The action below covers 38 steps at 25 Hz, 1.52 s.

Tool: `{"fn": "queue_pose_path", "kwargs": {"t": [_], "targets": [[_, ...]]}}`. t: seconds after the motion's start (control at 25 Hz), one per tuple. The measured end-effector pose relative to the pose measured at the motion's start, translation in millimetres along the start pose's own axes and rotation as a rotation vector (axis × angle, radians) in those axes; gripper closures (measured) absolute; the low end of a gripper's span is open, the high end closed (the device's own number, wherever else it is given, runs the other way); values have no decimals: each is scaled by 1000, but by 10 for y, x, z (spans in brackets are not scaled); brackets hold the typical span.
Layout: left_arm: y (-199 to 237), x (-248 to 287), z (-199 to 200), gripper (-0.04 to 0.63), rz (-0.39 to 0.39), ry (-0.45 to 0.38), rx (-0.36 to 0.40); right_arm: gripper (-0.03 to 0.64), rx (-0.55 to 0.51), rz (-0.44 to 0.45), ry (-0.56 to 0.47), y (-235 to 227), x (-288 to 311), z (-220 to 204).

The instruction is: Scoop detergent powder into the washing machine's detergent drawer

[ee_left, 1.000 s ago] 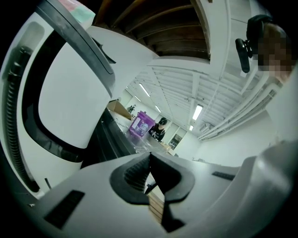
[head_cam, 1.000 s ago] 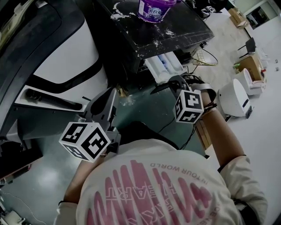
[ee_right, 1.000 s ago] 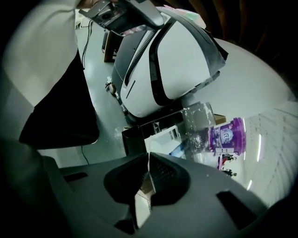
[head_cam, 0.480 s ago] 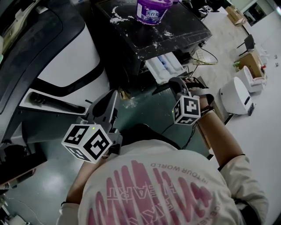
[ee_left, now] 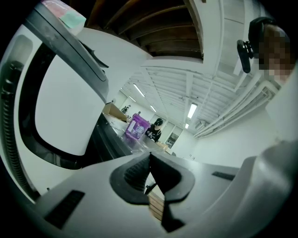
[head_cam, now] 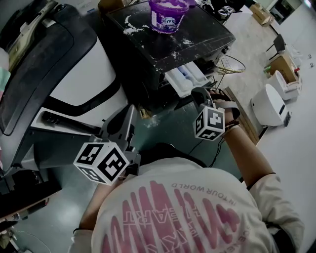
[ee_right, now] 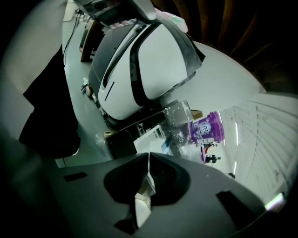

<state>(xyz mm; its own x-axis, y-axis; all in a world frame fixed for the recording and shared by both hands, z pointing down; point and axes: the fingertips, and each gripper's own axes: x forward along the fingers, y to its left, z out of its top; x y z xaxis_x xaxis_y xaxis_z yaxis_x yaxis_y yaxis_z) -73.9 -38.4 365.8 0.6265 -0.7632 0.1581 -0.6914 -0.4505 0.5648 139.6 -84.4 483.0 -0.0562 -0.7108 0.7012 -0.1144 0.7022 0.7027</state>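
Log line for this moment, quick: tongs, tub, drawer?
left tongs: shut, empty | right tongs: shut, empty, near drawer | drawer: open | purple tub: on machine top, powder spilled beside it

Glossy plastic tub point(head_cam: 169, 17); matt black worktop point(head_cam: 207, 34)

Your purple detergent tub point(head_cam: 169, 15) upright on the dark washing machine point(head_cam: 207, 37) top, white powder point(head_cam: 129, 22) spilled around it, white detergent drawer point(head_cam: 186, 77) pulled out below.

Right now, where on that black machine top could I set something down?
The flat black machine top is bare right of the purple plastic tub, toward its right edge. Spilled white powder litters the left and front.
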Motion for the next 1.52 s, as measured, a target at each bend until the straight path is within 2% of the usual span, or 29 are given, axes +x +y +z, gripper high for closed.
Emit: {"fn": "queue_pose_path", "kwargs": {"t": [0.12,0.2,0.32,0.48,0.68,0.76,0.96,1.08,1.24,1.4,1.52], "targets": [[-29,-24,55,594,-12,-4,22,614,132,-8,0,-82,-41,13],[-41,-39,92,594,-21,-6,33,614,281,-14,-3,-151,-70,-2],[-55,-78,118,594,-32,-9,38,613,624,-3,-39,-224,-114,-51],[-46,-146,101,594,-40,-3,46,612,1121,33,-147,-290,-218,-53],[-16,-197,53,594,-44,10,53,612,1613,74,-278,-247,-316,-69],[-35,-194,32,594,-52,15,59,612,1761,112,-345,-214,-355,-39],[-106,-164,-35,594,-65,27,76,612,2053,190,-505,-169,-485,24],[-148,-137,-47,594,-61,23,93,612,2168,196,-611,-236,-609,45],[-165,-84,-55,594,-26,17,106,612,2209,226,-779,-424,-805,145],[-222,8,-66,594,16,-3,100,612,2154,236,-943,-681,-1058,195],[-322,97,-25,594,53,-54,98,612,2069,211,-968,-840,-1200,118]]}}
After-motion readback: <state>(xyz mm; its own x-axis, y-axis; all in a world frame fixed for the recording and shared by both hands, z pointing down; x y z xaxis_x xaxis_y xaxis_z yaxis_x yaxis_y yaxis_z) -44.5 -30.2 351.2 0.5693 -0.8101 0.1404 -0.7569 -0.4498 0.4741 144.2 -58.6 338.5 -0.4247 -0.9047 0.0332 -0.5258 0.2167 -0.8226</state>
